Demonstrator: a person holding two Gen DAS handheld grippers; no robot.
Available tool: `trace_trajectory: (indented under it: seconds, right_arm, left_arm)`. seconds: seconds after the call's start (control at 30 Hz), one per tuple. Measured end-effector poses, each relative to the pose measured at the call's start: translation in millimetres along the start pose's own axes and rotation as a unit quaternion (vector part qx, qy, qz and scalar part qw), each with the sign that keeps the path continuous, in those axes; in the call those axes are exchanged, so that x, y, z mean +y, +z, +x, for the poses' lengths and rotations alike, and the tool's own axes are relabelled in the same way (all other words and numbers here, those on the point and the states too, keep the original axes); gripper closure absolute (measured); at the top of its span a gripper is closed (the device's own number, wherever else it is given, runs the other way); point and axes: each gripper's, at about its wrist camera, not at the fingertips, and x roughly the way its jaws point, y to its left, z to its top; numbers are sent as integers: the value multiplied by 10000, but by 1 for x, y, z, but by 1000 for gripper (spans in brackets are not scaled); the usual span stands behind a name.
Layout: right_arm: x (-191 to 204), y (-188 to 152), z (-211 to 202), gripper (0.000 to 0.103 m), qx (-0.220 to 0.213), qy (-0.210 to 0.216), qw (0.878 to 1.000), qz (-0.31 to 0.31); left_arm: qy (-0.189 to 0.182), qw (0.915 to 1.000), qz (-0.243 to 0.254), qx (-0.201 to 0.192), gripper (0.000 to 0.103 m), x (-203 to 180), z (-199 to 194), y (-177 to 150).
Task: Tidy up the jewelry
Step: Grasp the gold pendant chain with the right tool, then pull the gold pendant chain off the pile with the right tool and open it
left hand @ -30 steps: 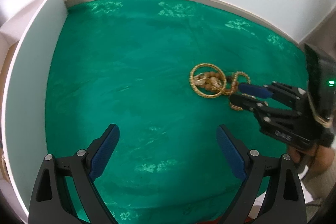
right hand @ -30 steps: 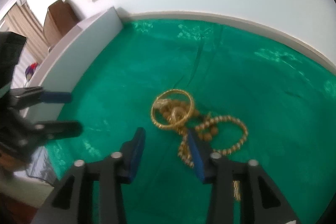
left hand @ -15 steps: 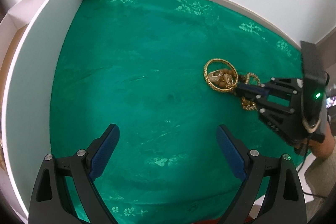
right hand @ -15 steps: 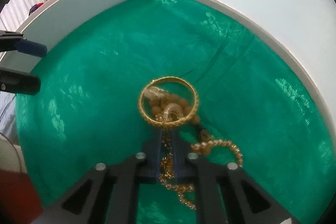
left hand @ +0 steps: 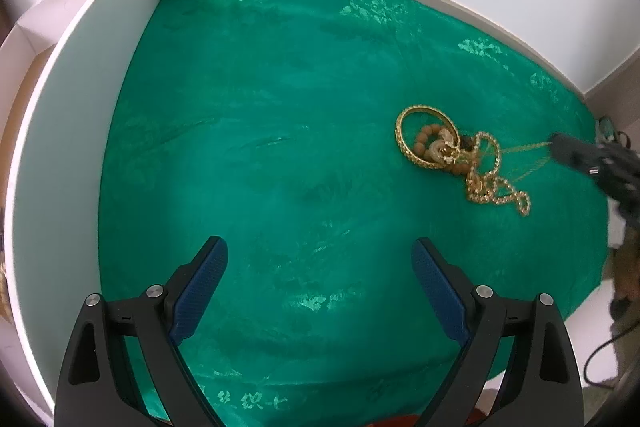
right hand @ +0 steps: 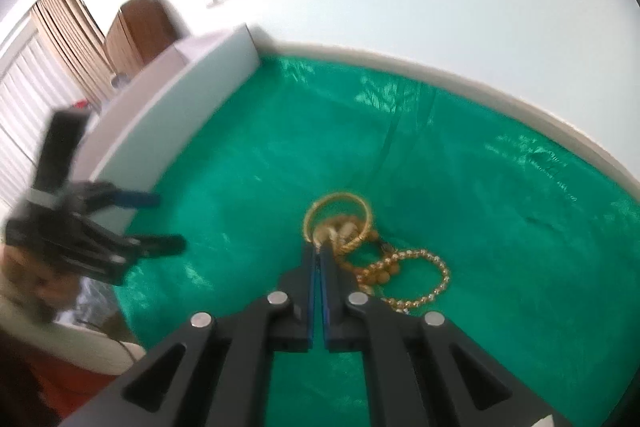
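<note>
1. Right gripper (right hand: 318, 251): jaws closed on a thin gold chain (left hand: 528, 149) from the jewelry pile (left hand: 456, 151), mid-right on the green cloth (left hand: 280, 147).
2. Left gripper (left hand: 320, 287): jaws open, empty.
3. White board (left hand: 72, 147) stands left.

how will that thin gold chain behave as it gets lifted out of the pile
The thin gold chain is probably floppy: it hangs as taut strands from the shut right gripper. It likely snags, since it runs into the tangle with the gold bangle and beaded bracelet.
</note>
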Motion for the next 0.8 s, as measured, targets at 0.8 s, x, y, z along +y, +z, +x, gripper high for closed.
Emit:
trace_trajectory:
  seconds: [0.8]
  right_arm:
    - [23,-37,-63,101,-122,-295,9991,273]
  left_arm:
    - [-10,9994,349,35,9,-23,-1,-14]
